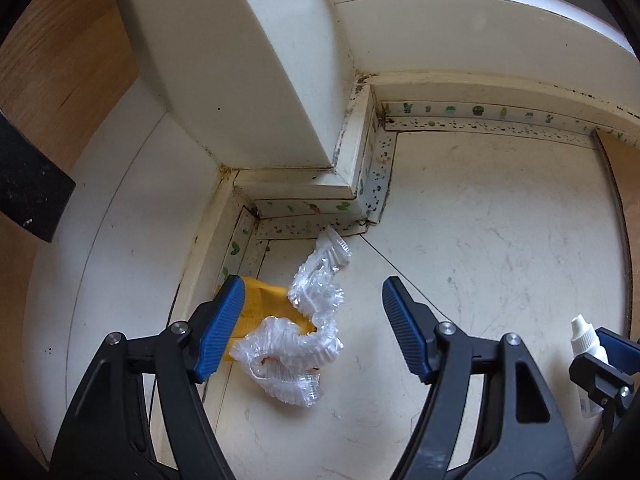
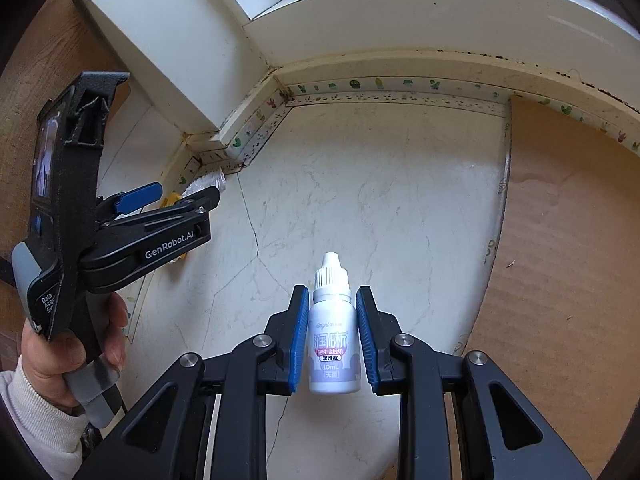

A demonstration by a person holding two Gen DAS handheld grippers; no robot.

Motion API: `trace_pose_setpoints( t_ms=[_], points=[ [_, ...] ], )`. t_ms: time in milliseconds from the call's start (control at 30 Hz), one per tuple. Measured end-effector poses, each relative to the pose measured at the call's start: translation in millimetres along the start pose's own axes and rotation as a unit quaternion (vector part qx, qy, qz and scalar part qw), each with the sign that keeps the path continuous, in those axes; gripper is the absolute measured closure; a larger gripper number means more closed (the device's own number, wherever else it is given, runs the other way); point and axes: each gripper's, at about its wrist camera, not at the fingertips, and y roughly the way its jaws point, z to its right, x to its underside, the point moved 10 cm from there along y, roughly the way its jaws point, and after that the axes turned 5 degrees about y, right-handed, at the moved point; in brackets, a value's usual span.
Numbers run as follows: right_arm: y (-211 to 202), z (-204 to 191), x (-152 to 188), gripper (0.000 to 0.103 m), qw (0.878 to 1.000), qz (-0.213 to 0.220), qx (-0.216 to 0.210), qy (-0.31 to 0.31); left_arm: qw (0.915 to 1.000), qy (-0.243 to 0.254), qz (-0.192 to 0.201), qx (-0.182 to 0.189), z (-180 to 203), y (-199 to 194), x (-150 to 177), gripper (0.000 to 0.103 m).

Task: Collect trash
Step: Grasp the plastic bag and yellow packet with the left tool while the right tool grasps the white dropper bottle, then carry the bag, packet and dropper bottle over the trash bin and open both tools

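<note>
The right tool (image 2: 332, 332) holds the dropper bottle (image 2: 334, 344); the left tool (image 1: 312, 328), wide, hovers over uncollected plastic wrap (image 1: 304, 332) and yellow packet (image 1: 264, 304).

Cracked white marble sill (image 2: 360, 200), crumpled clear plastic (image 1: 304, 336) over yellow packet (image 1: 264, 300) in corner, cardboard sheet (image 2: 568, 260) alongside

My blue ribbed pads (image 2: 299, 334) press a smooth white plastic bottle (image 2: 334, 344). Nearby: crinkled clear plastic film (image 1: 308, 320), matt brown cardboard (image 2: 560, 260) (corrugated), and a scuffed, marble-like sill (image 1: 500, 220).
</note>
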Motion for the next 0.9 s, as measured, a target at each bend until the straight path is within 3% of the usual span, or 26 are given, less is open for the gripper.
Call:
trace_pose_setpoints(
  t_ms=[100,267,567,900],
  points=[
    [1.3,0.0,0.1,0.079,1.0,-0.001,-0.002,0.003,0.9998,0.004,-0.002,-0.022,-2.4,5.6,2.4,0.036],
    [1.9,0.7,0.7,0.079,1.0,-0.001,-0.005,0.009,0.9961,0.018,-0.045,-0.073,-8.2,22.1,15.4,0.066],
    [-1.2,2.4,1.6,0.079,1.0,0.005,-0.009,0.015,0.9981,-0.006,-0.054,-0.03,1.6,20.3,25.5,0.089],
    [-5.1,4.5,6.8,0.079,1.0,0.007,-0.01,0.016,0.9991,-0.022,-0.036,-0.001,14.3,-13.5,41.9,0.095]
  ],
)
